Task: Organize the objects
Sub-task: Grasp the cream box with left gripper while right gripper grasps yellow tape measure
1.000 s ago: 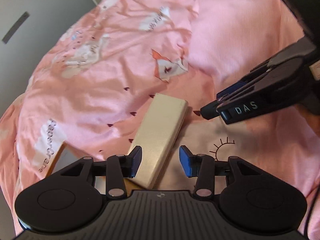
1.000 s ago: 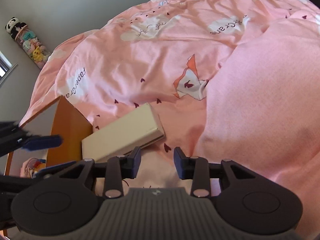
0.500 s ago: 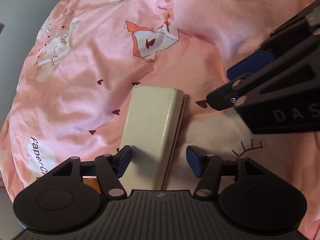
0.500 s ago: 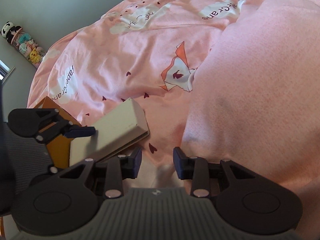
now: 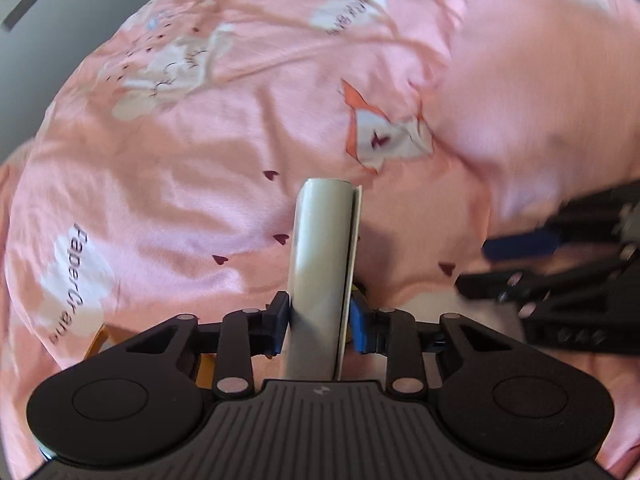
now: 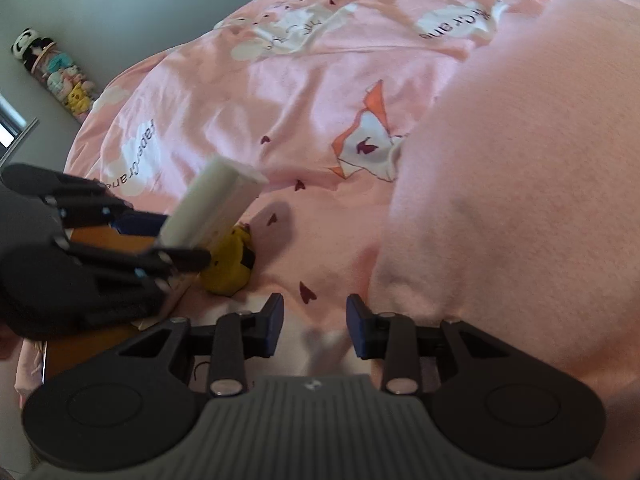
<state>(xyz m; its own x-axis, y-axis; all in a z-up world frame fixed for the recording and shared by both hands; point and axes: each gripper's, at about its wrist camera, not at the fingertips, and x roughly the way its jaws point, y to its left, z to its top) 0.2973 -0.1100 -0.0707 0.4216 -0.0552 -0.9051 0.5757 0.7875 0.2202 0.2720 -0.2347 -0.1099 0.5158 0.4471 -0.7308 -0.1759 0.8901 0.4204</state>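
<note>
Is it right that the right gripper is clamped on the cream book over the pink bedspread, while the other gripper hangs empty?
No, the sides are swapped. The left gripper, whose jaws have just been closing, clamps the cream book over the pink bedspread. The left wrist view shows it. The right gripper hangs empty.

Left claw [image 6: 176, 240] clamps a cream box [image 6: 216, 204] above a yellow toy [image 6: 230, 266]

The left gripper [image 5: 320, 316] points steeply down, and its jaws have just been closing; now they squeeze a cream box [image 5: 320, 264]. The right gripper [image 6: 315, 326] hangs nearby, tilted down, its jaws apart and holding nothing.
</note>
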